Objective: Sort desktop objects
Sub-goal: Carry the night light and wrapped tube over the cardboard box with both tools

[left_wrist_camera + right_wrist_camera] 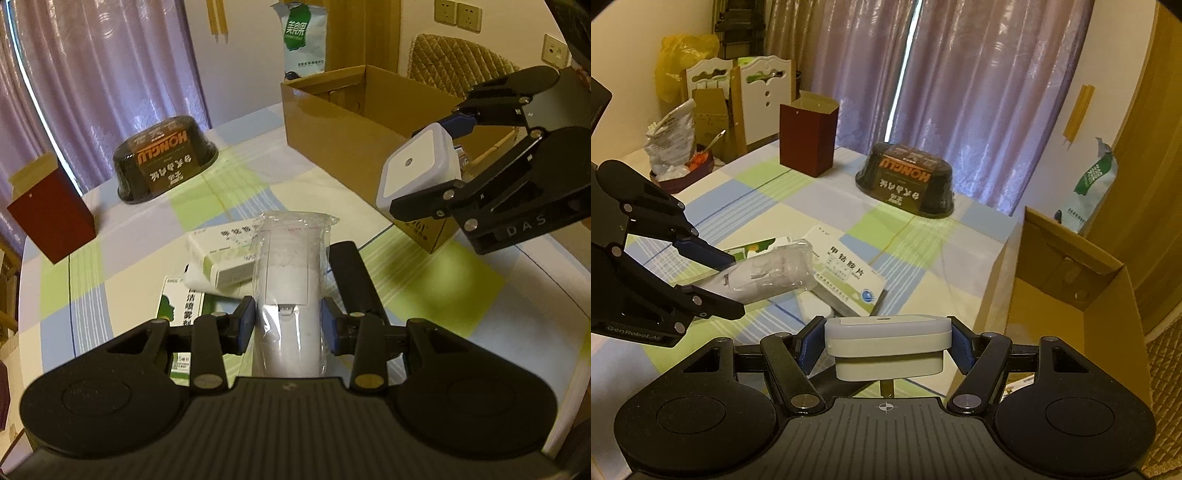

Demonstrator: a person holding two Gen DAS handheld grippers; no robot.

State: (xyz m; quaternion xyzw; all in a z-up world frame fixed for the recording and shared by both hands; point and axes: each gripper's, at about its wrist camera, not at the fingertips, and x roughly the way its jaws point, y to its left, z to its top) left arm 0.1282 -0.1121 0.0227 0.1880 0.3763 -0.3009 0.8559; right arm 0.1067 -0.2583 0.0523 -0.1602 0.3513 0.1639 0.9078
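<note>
My left gripper (pixel 288 321) is shut on a white item wrapped in a clear plastic bag (pixel 286 280), held above the table; the same bag (pixel 772 271) shows in the right wrist view. My right gripper (pixel 888 345) is shut on a white square plug-in device (pixel 888 343), which hangs near the front corner of the open cardboard box (pixel 332 125) and appears as the white device (pixel 421 166) in the left wrist view. Beneath the bag lie white medicine boxes (pixel 849 277) and a green-printed box (pixel 181 302).
A checked tablecloth (pixel 122 266) covers the table. A black oval HONGLU container (pixel 166 162) and a dark red open carton (pixel 51 210) stand at the far side. A black flat item (pixel 354 277) lies right of the bag. Curtains, chairs and bags stand beyond.
</note>
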